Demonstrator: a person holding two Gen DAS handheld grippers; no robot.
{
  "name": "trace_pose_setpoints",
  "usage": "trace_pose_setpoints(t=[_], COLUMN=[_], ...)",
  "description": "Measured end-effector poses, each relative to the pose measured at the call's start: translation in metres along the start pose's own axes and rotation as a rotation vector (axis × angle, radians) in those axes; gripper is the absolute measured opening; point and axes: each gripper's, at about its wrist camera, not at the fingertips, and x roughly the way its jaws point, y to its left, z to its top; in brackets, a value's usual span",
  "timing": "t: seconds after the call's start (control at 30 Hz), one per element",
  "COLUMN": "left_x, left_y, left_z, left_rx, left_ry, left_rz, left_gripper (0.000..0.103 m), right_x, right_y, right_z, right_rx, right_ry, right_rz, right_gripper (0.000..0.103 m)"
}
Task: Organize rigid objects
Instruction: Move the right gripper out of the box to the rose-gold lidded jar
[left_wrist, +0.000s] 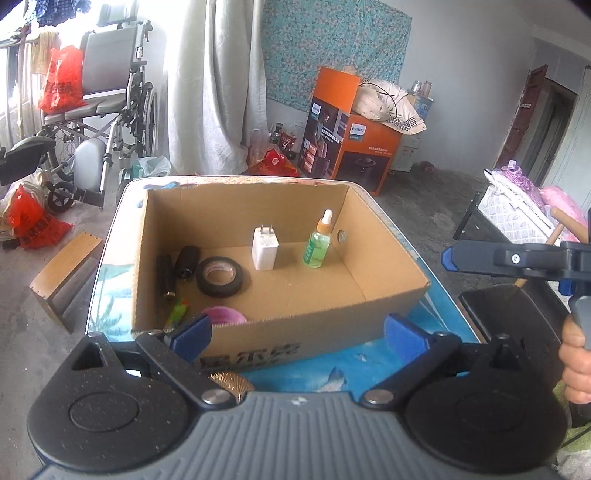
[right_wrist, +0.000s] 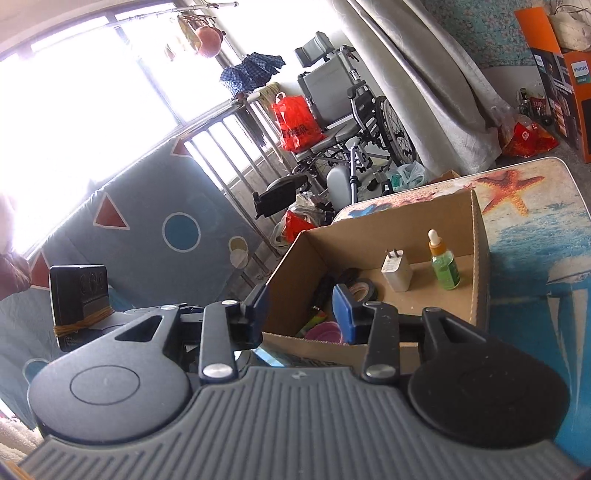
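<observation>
An open cardboard box (left_wrist: 391, 258) stands on a table with an ocean print (left_wrist: 295, 376). Inside it a white charger (left_wrist: 264, 248) and a green dropper bottle (left_wrist: 317, 246) stand upright, next to a black tape roll (left_wrist: 219, 276), two dark cylinders (left_wrist: 177, 267), a green item (left_wrist: 178, 312) and a pink round thing (left_wrist: 224, 315). My left gripper (left_wrist: 299, 338) is open and empty in front of the box's near wall. My right gripper (right_wrist: 301, 314) is open and empty above the box's near corner (right_wrist: 295, 338); it also shows at the right in the left wrist view (left_wrist: 448, 257).
A gold ribbed object (left_wrist: 231, 382) lies on the table by my left gripper. A wooden stool (left_wrist: 62, 275), a wheelchair (left_wrist: 107, 110), red bags (left_wrist: 29, 221) and an orange Philips carton (left_wrist: 351, 144) stand on the floor around the table. A bed frame (left_wrist: 498, 214) is at the right.
</observation>
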Motion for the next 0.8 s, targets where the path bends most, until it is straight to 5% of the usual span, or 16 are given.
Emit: trace_pose_setpoints(t=[0.3,0.8], left_x=[0.017,0.068], left_y=[0.012,0.018], left_z=[-0.076,-0.1], left_rx=[0.039,0.101], left_ry=[0.072,0.088], left_rz=[0.066,0.123], left_gripper=[0.1,0.098], right_x=[0.077,0.192], right_y=[0.032,0.018], right_z=[-0.066,-0.091], right_rx=[0.074,0.095], right_ry=[0.173,0.361], right_rz=[0.042,-0.051], right_gripper=[0.04,0.04])
